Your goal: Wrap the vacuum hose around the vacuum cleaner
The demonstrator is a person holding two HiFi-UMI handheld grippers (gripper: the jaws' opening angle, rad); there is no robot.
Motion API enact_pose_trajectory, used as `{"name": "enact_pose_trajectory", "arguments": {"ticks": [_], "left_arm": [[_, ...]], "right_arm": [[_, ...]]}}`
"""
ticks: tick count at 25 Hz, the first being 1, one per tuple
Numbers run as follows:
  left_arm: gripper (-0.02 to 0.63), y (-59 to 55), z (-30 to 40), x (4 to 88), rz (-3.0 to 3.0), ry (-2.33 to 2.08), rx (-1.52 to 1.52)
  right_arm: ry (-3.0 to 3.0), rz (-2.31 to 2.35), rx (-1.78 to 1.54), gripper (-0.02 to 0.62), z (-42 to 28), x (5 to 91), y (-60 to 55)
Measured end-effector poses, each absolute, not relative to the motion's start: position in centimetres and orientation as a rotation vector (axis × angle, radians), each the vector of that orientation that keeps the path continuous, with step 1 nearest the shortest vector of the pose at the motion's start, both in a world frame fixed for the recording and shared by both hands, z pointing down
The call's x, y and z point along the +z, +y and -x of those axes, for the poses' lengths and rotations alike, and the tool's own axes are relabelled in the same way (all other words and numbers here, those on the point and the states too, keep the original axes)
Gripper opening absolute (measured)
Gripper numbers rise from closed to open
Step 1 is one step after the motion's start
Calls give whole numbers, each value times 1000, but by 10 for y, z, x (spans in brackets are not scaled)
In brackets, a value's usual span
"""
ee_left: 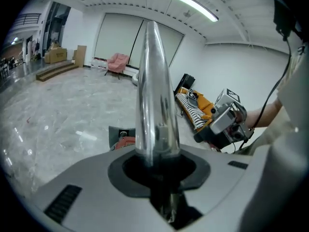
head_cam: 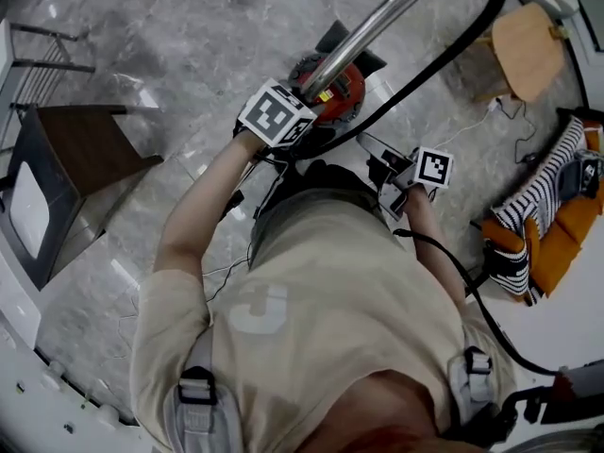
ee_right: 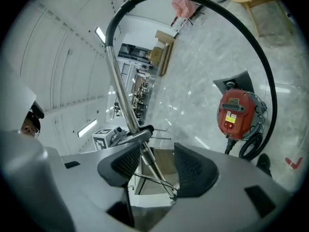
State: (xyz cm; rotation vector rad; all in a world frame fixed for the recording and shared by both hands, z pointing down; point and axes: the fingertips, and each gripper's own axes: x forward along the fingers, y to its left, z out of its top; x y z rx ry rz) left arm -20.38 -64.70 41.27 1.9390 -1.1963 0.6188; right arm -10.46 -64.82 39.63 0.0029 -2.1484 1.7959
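the person stands over the red vacuum cleaner [ee_right: 236, 111], which sits on the grey marble floor [head_cam: 189, 45] just in front of their feet. the left gripper [ee_left: 157, 170] is clamped narrow round the lower end of the chrome tube [ee_left: 154, 91]. the tube slants up and away from it, over the top of the machine. from the far end of that tube the black hose [head_cam: 500, 3] swings out in one big open loop to the person's right and comes back down to the vacuum cleaner's body, with a small coil lying beside the base. none of the loop is lying round the machine.

the right gripper [ee_right: 154, 166] is held near the person's waist, apart from the tube and the hose. its jaws stand wide with nothing pressed between the ribbed pads. off to the right there's a light wooden stool [head_cam: 527, 36], and nearer the person a striped and orange cushion [head_cam: 533, 210].
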Motion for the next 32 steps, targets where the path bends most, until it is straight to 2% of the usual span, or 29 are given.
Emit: {"name": "enact_pose_trajectory", "arguments": {"ticks": [6,13,18,23,32], "left_arm": [[98,-681,196,421,-1956,-1240,759],[99,-729,261,426,-1820,-1447,798],[98,-760,304,475,-1589,-1467,829],[98,-739,325,531,-1311,-1431,931],[98,-682,321,577,-1067,-1283,960]], "right_arm": [[-2297,-7,1863,199,127,366,-701],[-2253,9,1955,199,113,389,-733],[-2137,85,2040,199,93,419,-768],[-2071,139,2008,199,65,433,-821],[-2110,74,2048,199,42,448,-890]]}}
